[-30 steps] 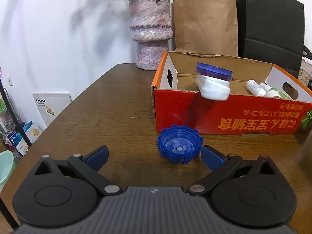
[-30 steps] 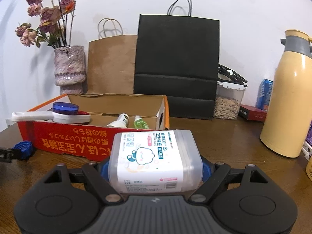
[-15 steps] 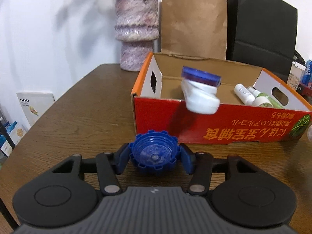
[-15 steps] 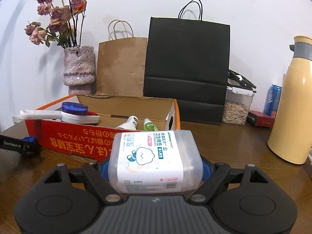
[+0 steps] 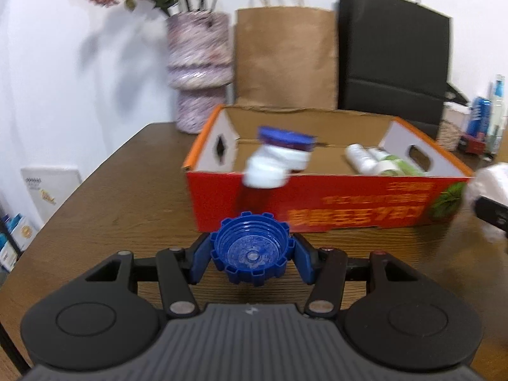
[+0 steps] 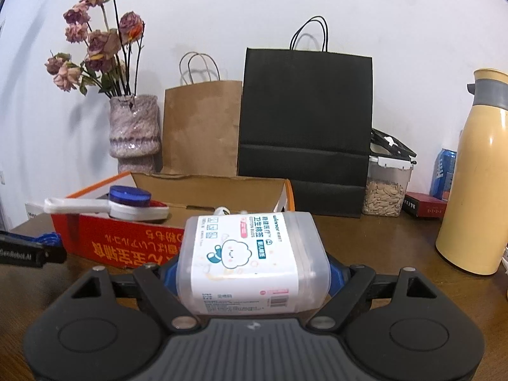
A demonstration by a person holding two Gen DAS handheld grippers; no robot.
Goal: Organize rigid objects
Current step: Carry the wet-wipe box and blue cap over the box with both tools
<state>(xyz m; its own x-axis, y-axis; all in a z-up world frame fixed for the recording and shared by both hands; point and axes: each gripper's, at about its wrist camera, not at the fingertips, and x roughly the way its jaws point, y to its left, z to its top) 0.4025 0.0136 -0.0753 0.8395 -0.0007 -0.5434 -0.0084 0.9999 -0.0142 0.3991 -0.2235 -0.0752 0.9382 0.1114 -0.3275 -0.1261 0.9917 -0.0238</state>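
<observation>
Gripper on the left (image 5: pixel 252 254), jaws just closed, is now pinching the ridged blue plastic cap (image 5: pixel 250 254) near the red cardboard box (image 5: pixel 317 197), ready for boxing. Right gripper (image 6: pixel 250 273) is clamping the clear cotton-bud tub (image 6: pixel 250 263) above the tabletop (image 6: pixel 397 238).

blue ridged cap (image 5: pixel 252 252): open side facing the camera, clamped between the left fingers (image 5: pixel 200 262) | cotton-bud tub (image 6: pixel 249 262): translucent, white label, on its side, wedged between the right fingers (image 6: pixel 337 277) | red cardboard box (image 5: pixel 349 209): open-topped, beyond both fingertips, holding small bottles (image 5: pixel 374 162), a blurred, perhaps white scoop-like item (image 5: pixel 276 162) over its front rim
</observation>
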